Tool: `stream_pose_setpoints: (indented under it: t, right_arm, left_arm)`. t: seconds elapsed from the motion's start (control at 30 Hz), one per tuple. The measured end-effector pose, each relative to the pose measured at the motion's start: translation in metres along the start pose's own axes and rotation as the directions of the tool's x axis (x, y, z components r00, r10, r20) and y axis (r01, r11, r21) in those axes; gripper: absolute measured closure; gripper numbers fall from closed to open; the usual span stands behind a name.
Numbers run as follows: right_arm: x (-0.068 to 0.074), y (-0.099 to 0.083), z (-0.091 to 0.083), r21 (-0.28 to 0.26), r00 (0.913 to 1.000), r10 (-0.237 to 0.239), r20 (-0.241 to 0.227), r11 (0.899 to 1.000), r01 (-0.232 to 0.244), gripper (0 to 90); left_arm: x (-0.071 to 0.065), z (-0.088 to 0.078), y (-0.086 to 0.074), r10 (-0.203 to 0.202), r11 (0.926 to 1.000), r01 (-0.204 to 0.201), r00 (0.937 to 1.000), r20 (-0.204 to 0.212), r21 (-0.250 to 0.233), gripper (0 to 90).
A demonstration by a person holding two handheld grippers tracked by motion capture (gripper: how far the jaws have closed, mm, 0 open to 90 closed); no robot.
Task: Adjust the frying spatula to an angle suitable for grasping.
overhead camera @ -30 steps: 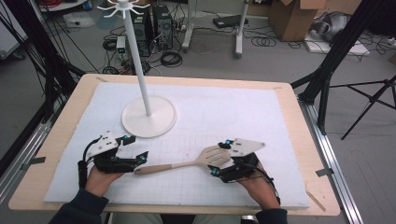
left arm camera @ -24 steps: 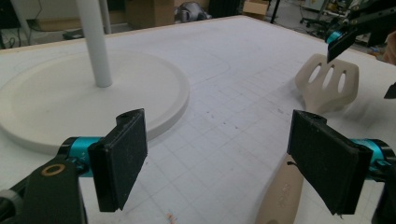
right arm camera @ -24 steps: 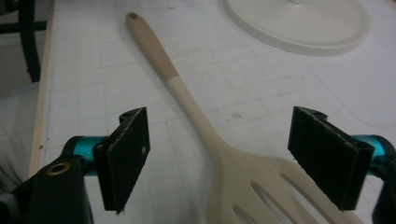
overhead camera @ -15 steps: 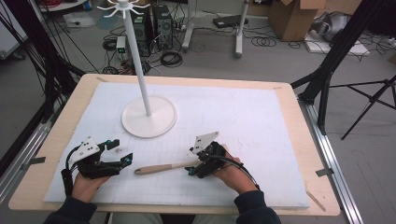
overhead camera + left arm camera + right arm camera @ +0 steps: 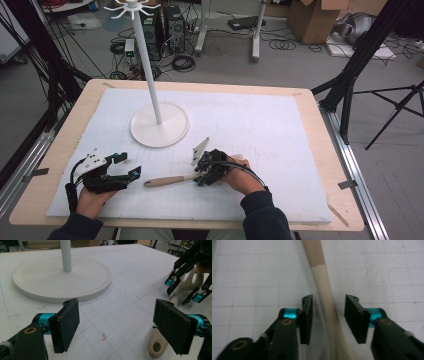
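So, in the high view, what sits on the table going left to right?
left gripper → wooden spatula handle → right gripper. The white stand is farther back, above the handle.

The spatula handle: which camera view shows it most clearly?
The right gripper view: the spatula handle runs close-up between open jaws. The high view shows it small; the left gripper view shows its holed end.

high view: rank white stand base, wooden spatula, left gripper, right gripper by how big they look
1. white stand base
2. wooden spatula, long but thin, its blade hidden
3. left gripper and right gripper: look alike, not ranked
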State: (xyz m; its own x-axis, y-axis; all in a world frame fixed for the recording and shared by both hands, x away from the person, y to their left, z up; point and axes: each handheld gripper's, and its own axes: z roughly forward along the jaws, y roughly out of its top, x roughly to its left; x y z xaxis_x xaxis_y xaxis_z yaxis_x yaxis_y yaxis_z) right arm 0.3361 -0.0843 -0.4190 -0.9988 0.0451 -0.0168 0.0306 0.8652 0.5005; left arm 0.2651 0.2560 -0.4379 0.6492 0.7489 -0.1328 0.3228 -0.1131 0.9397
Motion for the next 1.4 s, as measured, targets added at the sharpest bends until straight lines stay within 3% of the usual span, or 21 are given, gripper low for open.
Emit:
stream_pose_setpoints:
  t: [0.07,0.1,0.27,0.43,0.53,0.6,0.63,0.7,0.73,0.8,0.83,0.87,0.93,1.07,1.1,1.17,1.2,1.3,1.4]
  right_arm:
    - [0.001,0.0,0.0,-0.003,1.0,-0.005,0.0,1.0,0.005,66.2]
    - [0.001,0.0,-0.001,0.002,0.9999,0.01,0.009,1.0,-0.01,73.2]
    - [0.003,0.0,-0.001,0.006,0.9988,0.045,0.018,0.999,-0.045,73.8]
    - [0.008,0.002,-0.002,0.018,0.9937,0.09,0.067,0.996,-0.092,75.2]
    - [0.012,0.002,-0.002,0.016,0.9809,0.166,0.101,0.986,-0.169,76.2]
    - [0.014,-0.001,-0.003,-0.004,0.9678,0.22,0.123,0.975,-0.221,76.7]
    - [0.015,-0.003,-0.003,-0.02,0.957,0.257,0.135,0.966,-0.256,77.0]
    - [0.017,-0.006,-0.004,-0.042,0.9449,0.293,0.147,0.956,-0.29,77.2]
    - [0.02,-0.009,-0.004,-0.062,0.9267,0.337,0.166,0.941,-0.331,77.2]
    - [0.021,-0.009,-0.004,-0.065,0.9216,0.349,0.17,0.937,-0.343,77.2]
    - [0.022,-0.009,-0.005,-0.068,0.9026,0.392,0.178,0.92,-0.386,77.2]
    - [0.022,-0.009,-0.005,-0.068,0.9026,0.392,0.178,0.92,-0.386,77.2]
    - [0.023,-0.01,-0.005,-0.074,0.8924,0.414,0.18,0.91,-0.407,77.1]
    - [0.024,-0.011,-0.005,-0.083,0.8972,0.402,0.183,0.916,-0.394,75.3]
    - [0.026,-0.013,-0.008,-0.099,0.899,0.392,0.196,0.92,-0.379,60.8]
    - [0.027,-0.014,-0.011,-0.119,0.8972,0.394,0.2,0.919,-0.376,58.3]
    - [0.028,-0.018,-0.019,-0.164,0.8958,0.395,0.204,0.916,-0.366,54.6]
    - [0.033,-0.031,-0.04,-0.274,0.8851,0.408,0.224,0.898,-0.345,42.0]
    - [0.04,-0.053,-0.062,-0.386,0.8631,0.443,0.243,0.861,-0.333,33.6]
  left_arm:
    - [0.001,0.0,0.0,-0.004,1.0,0.004,1.0,-0.001,-0.001,21.5]
    - [0.001,-0.001,-0.001,-0.01,0.9999,0.01,0.9999,-0.002,-0.003,21.5]
    - [0.002,-0.002,-0.001,-0.012,0.9999,0.012,0.9999,-0.007,-0.009,21.6]
    - [0.003,-0.002,-0.001,-0.021,0.9998,0.021,0.9997,-0.012,-0.005,21.8]
    - [0.002,-0.001,-0.001,-0.022,0.9997,0.022,0.9997,-0.011,-0.01,21.8]
    - [0.001,0.0,0.0,-0.023,0.9997,0.022,0.9997,-0.01,-0.01,21.8]
    - [0.001,0.0,0.0,-0.021,0.9997,0.021,0.9997,-0.009,-0.009,21.8]
    - [0.0,0.002,0.0,-0.019,0.9998,0.019,0.9998,-0.008,-0.008,21.8]
    - [0.0,0.002,0.0,-0.021,0.9997,0.021,0.9998,-0.007,-0.01,21.9]
    - [-0.001,0.003,0.0,-0.022,0.9997,0.022,0.9997,-0.006,-0.01,21.9]
    - [-0.001,0.003,0.0,-0.023,0.9997,0.023,0.9997,-0.007,-0.011,21.9]
    - [-0.001,0.003,0.0,-0.024,0.9997,0.023,0.9997,-0.008,-0.011,21.9]
    - [-0.002,0.004,0.0,-0.025,0.9996,0.025,0.9996,-0.008,-0.011,22.0]
    - [-0.002,0.004,0.001,-0.035,0.9992,0.035,0.9994,-0.007,-0.02,22.0]
    - [-0.002,0.003,0.001,-0.032,0.9993,0.032,0.9995,-0.007,-0.021,21.9]
    - [-0.002,0.002,0.001,-0.036,0.999,0.035,0.9993,-0.01,-0.029,21.8]
    - [-0.002,0.001,0.002,-0.041,0.9986,0.041,0.9991,-0.01,-0.034,21.3]
    - [-0.001,-0.001,0.002,-0.046,0.9972,0.045,0.9988,-0.015,-0.059,17.9]
    - [-0.001,-0.004,0.003,-0.061,0.9948,0.06,0.9981,-0.011,-0.082,15.6]
